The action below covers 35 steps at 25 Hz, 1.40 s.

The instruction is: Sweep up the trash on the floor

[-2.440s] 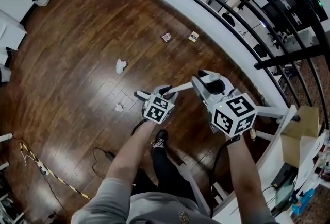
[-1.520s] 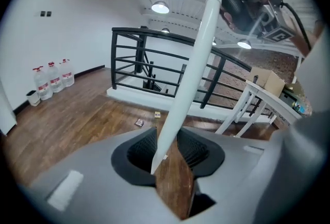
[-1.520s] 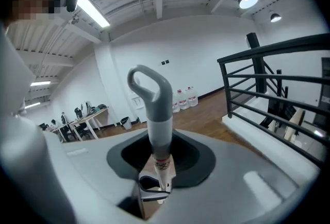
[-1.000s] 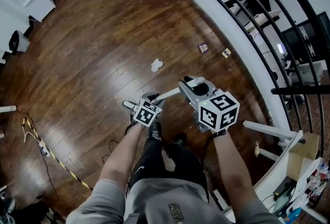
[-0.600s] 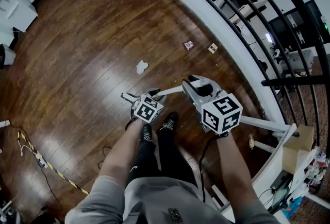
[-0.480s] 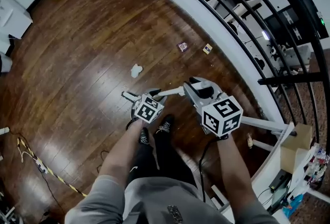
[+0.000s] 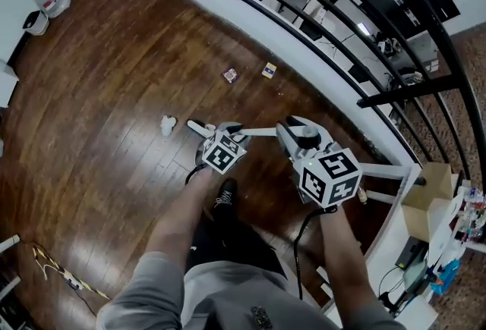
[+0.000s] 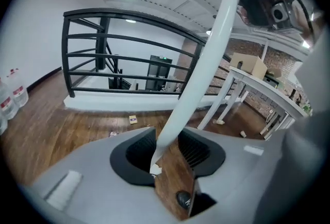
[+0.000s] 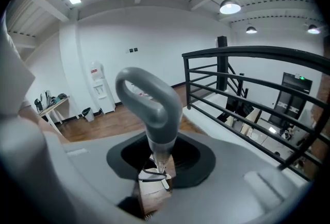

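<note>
Two grips, neither changed: the left gripper (image 8: 167, 153) clamps the white pole (image 8: 206, 58) at its tips, and the right gripper (image 9: 160, 166) is clenched round the grey loop handle (image 9: 152, 99); what has changed is the ground under them; the person has walked on across the wooden floor (image 7: 99, 93), and the crumpled white wad (image 7: 168, 124), a moment ago well ahead, now lies just beside the left gripper's nose; a dark wrapper (image 7: 229, 75) and a yellow wrapper (image 7: 269, 69) sit farther on, near the foot of the black railing (image 8: 66, 53); nothing looks swept yet, so I reckon the approach is about done and the first stroke falls to the wad.
</note>
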### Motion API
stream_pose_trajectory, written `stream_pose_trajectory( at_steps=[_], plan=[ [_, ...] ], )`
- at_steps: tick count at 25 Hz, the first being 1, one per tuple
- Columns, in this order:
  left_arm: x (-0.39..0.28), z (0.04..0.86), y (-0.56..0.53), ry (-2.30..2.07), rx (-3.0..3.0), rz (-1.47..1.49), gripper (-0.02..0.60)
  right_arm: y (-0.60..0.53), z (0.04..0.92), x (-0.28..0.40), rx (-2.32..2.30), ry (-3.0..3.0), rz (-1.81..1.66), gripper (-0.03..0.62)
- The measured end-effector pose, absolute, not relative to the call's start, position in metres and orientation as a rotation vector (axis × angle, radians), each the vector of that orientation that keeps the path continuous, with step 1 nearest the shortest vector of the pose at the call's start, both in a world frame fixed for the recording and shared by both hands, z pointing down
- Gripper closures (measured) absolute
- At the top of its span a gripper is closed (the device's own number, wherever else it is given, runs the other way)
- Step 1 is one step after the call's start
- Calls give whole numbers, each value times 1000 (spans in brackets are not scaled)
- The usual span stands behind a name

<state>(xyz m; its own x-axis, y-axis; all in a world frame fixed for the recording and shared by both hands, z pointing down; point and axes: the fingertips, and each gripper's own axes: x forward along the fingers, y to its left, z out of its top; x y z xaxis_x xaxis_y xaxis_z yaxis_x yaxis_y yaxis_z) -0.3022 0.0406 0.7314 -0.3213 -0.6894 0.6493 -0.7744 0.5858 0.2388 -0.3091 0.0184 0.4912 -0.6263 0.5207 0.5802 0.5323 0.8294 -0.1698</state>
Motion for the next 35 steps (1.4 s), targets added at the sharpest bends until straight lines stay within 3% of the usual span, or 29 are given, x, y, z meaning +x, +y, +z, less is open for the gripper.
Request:
stream_pose_trajectory(
  at_steps=[6,14,25,35],
  plan=[
    [-322,710,5,-2045,1252,239,448,-27,472,-327,-731,-2433,136,501],
    [-338,674,96,-2036,1159,276,454,29,444,-368,-841,-2441,285,501],
    [-356,756,217,-1827,1165,303,449,146,530,-398,-718,-2330,347,502],
    [-383,758,148,-1709,1476,342,448,93,526,-411,-398,-2439,278,502]
  ],
)
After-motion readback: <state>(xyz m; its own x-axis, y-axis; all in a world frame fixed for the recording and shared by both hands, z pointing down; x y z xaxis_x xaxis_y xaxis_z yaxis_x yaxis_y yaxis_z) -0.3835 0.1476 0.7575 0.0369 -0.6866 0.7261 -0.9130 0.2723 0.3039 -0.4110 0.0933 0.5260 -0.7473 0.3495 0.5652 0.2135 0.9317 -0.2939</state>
